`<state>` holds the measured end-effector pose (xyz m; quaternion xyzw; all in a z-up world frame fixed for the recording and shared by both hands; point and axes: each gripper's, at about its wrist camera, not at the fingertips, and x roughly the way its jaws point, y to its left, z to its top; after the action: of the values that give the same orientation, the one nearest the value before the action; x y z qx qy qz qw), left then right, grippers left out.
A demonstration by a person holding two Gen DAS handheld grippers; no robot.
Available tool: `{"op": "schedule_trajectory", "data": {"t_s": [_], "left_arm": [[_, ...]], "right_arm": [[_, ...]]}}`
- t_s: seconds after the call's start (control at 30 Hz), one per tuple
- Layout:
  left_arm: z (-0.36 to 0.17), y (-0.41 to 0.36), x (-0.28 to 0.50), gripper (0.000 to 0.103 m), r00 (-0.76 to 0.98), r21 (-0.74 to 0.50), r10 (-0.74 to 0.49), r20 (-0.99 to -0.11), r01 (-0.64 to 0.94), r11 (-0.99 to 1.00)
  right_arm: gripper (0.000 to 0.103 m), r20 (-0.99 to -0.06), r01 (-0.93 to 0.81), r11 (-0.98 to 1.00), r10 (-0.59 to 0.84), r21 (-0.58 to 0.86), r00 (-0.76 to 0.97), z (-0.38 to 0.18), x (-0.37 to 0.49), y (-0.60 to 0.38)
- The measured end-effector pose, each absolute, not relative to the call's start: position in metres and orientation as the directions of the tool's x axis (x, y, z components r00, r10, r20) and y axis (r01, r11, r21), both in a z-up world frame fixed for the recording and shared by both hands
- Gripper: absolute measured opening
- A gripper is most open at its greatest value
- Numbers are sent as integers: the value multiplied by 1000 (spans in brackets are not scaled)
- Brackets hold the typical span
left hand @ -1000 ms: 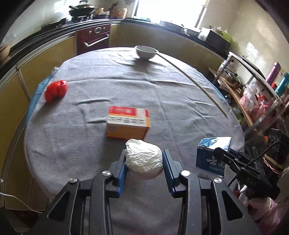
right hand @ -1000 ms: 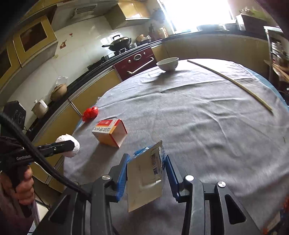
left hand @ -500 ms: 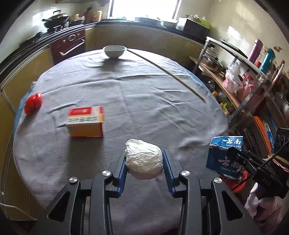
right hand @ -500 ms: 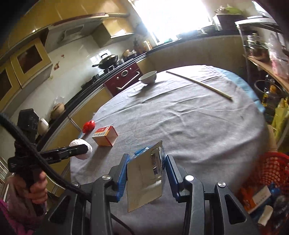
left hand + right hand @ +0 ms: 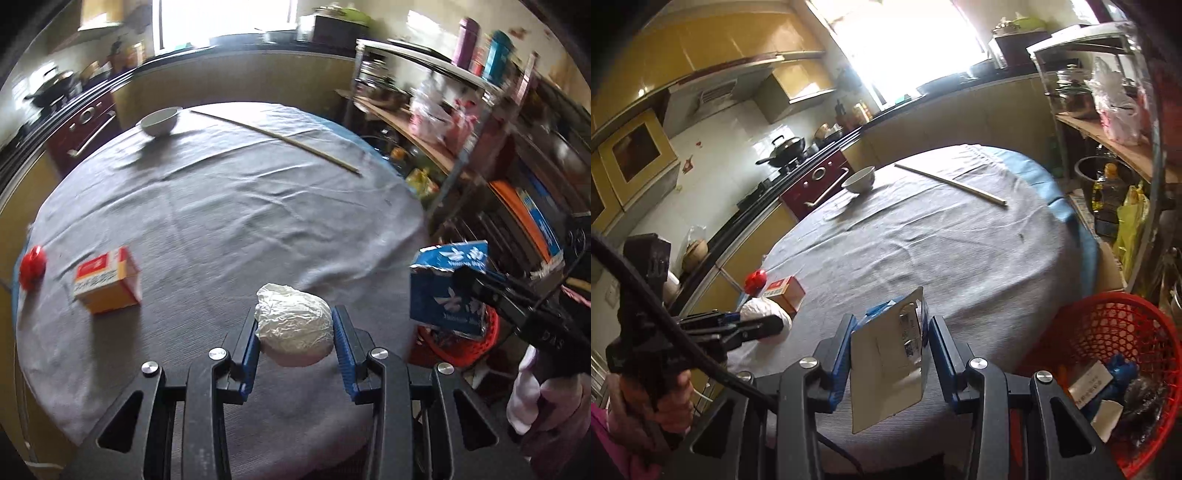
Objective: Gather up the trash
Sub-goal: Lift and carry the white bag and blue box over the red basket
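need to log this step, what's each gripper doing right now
Left gripper: closed on the crumpled white paper ball.
Right gripper: closed on the torn blue carton.

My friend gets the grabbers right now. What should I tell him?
Left gripper: shut on the white crumpled wad, held over the table's near edge.
Right gripper: shut on the blue carton, near the red basket beside the table.
Basket already holds some trash.
Still on the table: orange box and red crumpled piece.
Left to do: drop both held pieces in the basket, then probably fetch those two. The bowl and long stick look like non-trash.
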<state>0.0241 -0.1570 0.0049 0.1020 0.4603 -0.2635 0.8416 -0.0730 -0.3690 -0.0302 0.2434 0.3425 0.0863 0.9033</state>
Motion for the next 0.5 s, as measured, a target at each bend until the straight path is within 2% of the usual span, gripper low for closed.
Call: {"op": "schedule_trajectory", "data": {"t_s": [0.5], "left_arm": [[13,-242,6,39,402,-16,-401,-823,690,723]], "right_arm": [[43,-572,158,839,205,520,794,-34,-110,-439]]}}
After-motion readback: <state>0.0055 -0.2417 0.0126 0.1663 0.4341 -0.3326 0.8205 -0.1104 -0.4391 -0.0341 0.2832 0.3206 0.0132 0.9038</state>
